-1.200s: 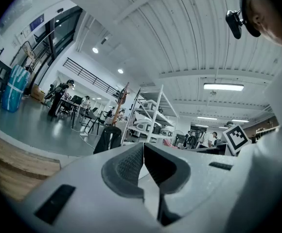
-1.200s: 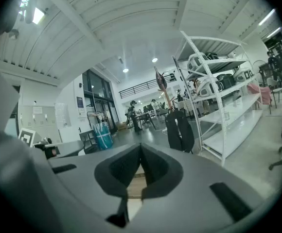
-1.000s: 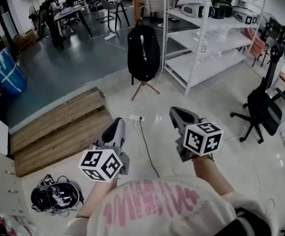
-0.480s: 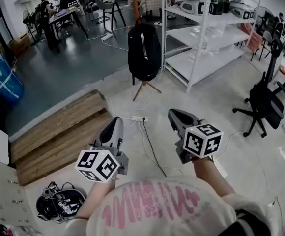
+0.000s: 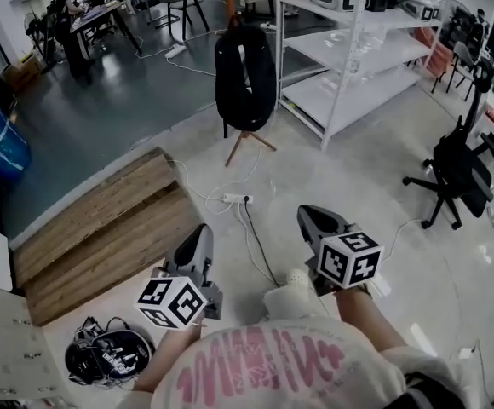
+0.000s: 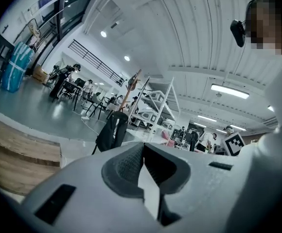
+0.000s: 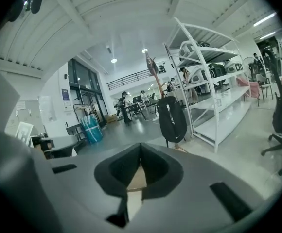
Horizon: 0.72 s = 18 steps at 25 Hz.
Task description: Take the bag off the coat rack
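Bag (image 5: 245,79) still on coat rack (image 5: 239,146); shoe (image 5: 291,286) appeared; left gripper (image 5: 202,231), right gripper (image 5: 312,216) jaws closed.

Pale polished floor (image 5: 315,177) lies open up to the black bag (image 5: 245,75) hanging on the wooden tripod coat rack (image 5: 249,139), crossed by a white power strip with cables (image 5: 232,199). A tall white metal shelving unit (image 5: 358,92) crowds the rack's right side. Low wooden plank steps (image 5: 94,237) border the left, and a black wheeled office chair (image 5: 456,169) stands well apart.

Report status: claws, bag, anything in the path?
Left claw and right claw shut, empty. Black bag hanging on coat rack, ahead, untouched. Power strip and cable on floor between; white shelving just right of rack.
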Available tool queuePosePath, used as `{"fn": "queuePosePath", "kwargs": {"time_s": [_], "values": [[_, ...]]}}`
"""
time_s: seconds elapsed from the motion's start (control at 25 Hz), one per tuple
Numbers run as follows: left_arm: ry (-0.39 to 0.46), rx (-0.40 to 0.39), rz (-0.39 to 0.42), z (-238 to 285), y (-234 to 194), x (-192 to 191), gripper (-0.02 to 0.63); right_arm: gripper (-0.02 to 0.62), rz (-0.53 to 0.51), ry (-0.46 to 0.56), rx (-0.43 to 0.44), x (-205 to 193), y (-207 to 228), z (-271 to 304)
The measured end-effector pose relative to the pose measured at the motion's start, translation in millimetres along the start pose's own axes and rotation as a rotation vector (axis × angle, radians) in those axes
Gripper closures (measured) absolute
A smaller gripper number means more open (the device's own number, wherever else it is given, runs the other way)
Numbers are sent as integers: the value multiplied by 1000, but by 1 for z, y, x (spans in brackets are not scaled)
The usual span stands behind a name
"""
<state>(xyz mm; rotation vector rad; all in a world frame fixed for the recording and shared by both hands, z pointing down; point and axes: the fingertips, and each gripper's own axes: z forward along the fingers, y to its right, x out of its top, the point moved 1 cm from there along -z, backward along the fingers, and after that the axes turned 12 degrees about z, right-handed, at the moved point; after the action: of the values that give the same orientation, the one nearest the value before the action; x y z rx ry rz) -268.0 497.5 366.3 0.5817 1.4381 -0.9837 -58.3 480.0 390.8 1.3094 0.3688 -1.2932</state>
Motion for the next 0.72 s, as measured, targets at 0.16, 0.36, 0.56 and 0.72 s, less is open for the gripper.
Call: {"fn": "queuePosePath", "kwargs": {"time_s": [0.16, 0.36, 0.56, 0.72], "values": [[-50, 25, -25, 31, -18, -20, 601, 589, 26, -54, -22, -5, 33, 30], [-74, 33, -28, 99, -25, -28, 601, 589, 31, -122, -3, 15, 75, 80], [-77, 81, -55, 174, -40, -27, 601, 589, 8, -191, 36, 46, 117, 137], [-87, 101, -82, 223, -45, -27, 601, 589, 3, -214, 55, 75, 148, 178]]}}
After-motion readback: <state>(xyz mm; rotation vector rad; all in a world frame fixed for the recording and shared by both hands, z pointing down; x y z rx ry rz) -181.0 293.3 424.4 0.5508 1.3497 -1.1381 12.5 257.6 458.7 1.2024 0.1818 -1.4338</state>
